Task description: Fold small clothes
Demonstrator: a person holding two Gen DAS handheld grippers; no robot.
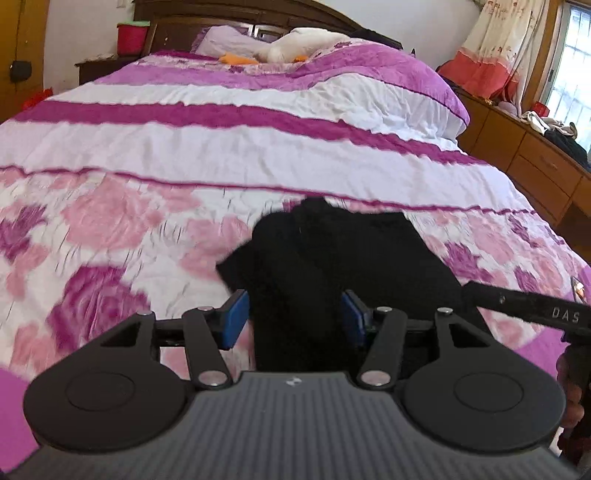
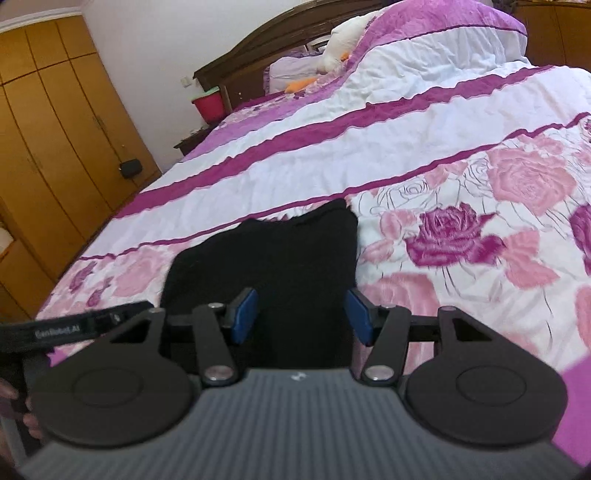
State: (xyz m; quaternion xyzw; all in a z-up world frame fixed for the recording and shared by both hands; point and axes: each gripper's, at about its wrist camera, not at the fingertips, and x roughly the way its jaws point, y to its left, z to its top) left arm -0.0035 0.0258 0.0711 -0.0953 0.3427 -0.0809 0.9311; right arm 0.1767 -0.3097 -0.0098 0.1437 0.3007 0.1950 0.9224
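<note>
A wide bed (image 1: pixel 258 147) fills both views, spread with a quilt (image 2: pixel 406 129) in white and magenta bands near the middle and pink and purple roses toward the foot. At its far end stand a dark wooden headboard (image 1: pixel 236 14), a lilac pillow (image 1: pixel 225 42) and a white plush toy (image 1: pixel 303 42) with orange parts. Tall yellow-brown wardrobe doors (image 2: pixel 55 122) line one side of the room; on the other side a low wooden chest of drawers (image 1: pixel 532 155) carries heaped clothes beneath a flowered curtain (image 1: pixel 495 48) and a window. A red tub with a green lid (image 1: pixel 131 37) sits on the bedside cabinet.

On the rose-patterned part of the quilt lies the black garment (image 2: pixel 280 251), partly folded, one corner peaked toward the headboard. The left tongs (image 1: pixel 295 317) are spread wide, blue pads either side of the black cloth, clamping nothing. The right tongs (image 2: pixel 301 314) are likewise parted over the garment's near edge. A black strap (image 1: pixel 524 306) with white lettering crosses beside each device.
</note>
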